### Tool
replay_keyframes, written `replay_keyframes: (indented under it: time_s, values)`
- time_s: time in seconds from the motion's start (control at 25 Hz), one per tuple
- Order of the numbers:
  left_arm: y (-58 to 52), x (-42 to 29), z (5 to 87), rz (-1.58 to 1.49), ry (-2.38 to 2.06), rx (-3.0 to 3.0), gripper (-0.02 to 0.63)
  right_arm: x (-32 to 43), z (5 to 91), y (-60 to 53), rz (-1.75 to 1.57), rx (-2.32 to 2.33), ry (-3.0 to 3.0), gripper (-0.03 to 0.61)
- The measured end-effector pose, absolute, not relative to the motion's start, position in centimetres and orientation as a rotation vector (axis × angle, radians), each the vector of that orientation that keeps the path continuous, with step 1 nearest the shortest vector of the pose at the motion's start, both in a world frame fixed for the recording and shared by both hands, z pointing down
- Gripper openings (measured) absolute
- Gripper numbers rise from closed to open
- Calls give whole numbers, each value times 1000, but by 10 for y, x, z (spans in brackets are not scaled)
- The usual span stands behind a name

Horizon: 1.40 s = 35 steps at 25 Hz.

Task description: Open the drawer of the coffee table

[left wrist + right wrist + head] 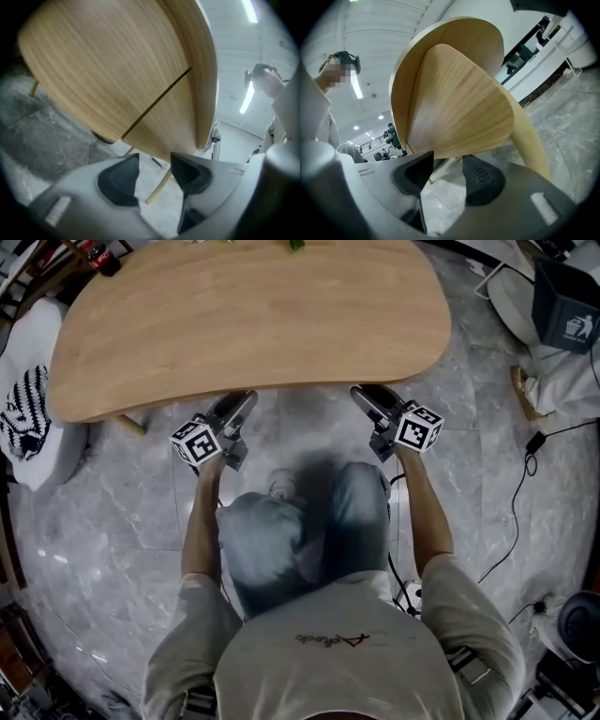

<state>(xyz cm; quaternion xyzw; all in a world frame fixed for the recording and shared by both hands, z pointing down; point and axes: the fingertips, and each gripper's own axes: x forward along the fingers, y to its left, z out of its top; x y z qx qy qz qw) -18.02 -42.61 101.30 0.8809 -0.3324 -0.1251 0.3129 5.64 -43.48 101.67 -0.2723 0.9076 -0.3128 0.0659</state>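
The drawer looks shut under the near edge of the coffee table, just ahead of you, so with your left gripper and right gripper both spread and empty, catch its lower lip evenly and pull straight back.

Left claw and right claw hang before the coffee table (bin far right).

We read big indoor hall, studio-like: marble floor, ceiling strip lights, loose cable right, bin upper right.
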Motion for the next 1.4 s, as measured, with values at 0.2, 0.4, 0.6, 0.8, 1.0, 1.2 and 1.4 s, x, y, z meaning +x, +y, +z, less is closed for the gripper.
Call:
replay_keyframes:
  time_s: [0.2,0.4,0.6,0.8,1.0,1.2,1.4]
  values:
    - [-433,-180,1003,-374,-844,2373,202,54,1016,-444,-950,-767,2725,193]
    - [-433,-178,1001,-364,-799,2387,200,53,1015,-446,-973,-662,2738,188]
    - [-431,-180,1002,-367,-811,2374,195,51,1015,-444,-982,-645,2734,176]
    - [-421,-179,1002,-367,-810,2371,193,53,1013,-432,-971,-620,2732,169]
    - [-403,-177,1003,-356,-823,2371,196,55,1015,-414,-972,-600,2742,166]
    - [-373,-170,1004,-357,-823,2361,195,62,1016,-386,-973,-570,2749,161]
    - [-348,-165,1003,-349,-836,2356,196,66,1016,-363,-970,-545,2754,160]
